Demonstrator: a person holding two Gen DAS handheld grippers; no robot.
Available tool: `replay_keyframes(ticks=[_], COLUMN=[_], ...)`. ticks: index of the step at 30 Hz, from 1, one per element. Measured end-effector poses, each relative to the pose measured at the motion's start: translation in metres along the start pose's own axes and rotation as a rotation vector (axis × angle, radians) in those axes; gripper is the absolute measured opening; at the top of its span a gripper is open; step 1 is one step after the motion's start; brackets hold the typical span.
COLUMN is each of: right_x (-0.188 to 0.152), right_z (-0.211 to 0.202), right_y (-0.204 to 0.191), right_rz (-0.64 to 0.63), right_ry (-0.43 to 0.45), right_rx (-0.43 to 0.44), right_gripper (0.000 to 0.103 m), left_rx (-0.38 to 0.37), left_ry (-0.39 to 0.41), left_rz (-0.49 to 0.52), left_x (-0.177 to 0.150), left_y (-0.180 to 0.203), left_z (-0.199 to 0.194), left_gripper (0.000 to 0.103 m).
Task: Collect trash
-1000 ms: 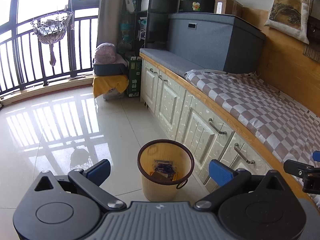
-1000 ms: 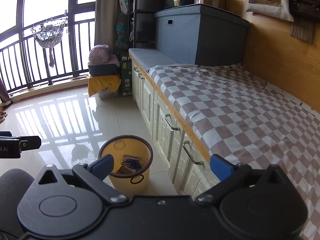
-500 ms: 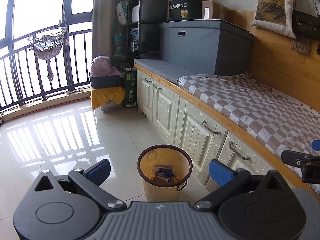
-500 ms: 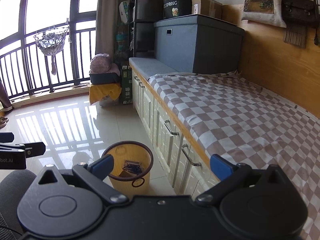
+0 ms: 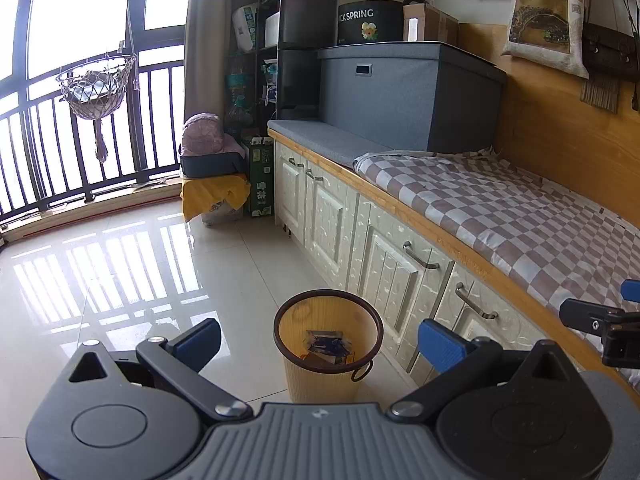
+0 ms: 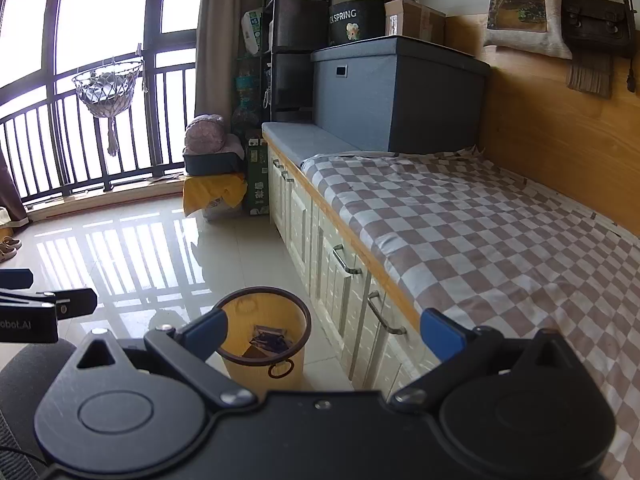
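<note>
Both the left tool [image 5: 318, 338] and the right tool [image 6: 322, 330] are spread and empty; the wrappers [image 5: 328, 345] lie inside the wastebasket [image 5: 298, 376] beside the cabinet [image 5: 384, 256], no other trash visible, so collecting seems finished

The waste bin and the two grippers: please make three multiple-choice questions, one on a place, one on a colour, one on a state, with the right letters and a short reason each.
1. Where does the waste bin stand?
A. on the floor beside the cabinet drawers
B. on the checked mat
C. at the balcony railing

2. What colour is the bin's rim?
A. white
B. dark brown
C. green

3. How are the left gripper and right gripper?
A. both open and empty
B. both shut on trash
C. only the left open

Answers:
1. A, it sits on the tiles next to the drawer fronts.
2. B, a dark brown ring tops the yellowish body.
3. A, each pair of blue fingers stands wide apart with nothing between.
</note>
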State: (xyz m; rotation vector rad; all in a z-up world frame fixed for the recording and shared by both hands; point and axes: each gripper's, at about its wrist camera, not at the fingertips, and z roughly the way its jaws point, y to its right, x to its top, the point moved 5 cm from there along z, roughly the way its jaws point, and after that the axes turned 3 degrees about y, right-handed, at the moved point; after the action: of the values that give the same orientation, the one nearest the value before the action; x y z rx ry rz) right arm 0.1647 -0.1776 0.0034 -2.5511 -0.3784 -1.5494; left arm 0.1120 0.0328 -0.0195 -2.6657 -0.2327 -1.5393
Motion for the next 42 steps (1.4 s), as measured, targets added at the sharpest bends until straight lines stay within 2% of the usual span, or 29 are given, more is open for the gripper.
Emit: replay_keyframes(ticks=[42], right_x=[0.0019], right_z=[0.0035], right_y=[0.0043], right_rz=[0.002], right_ry=[0.0], right_rx=[0.0], right_gripper=[0.103], left_rx=[0.001], left_ry=[0.001], left_rz=[-0.006], left_x=[0.0001], left_y=[-0.0024], left_z=[0.0003], left_gripper=[0.103])
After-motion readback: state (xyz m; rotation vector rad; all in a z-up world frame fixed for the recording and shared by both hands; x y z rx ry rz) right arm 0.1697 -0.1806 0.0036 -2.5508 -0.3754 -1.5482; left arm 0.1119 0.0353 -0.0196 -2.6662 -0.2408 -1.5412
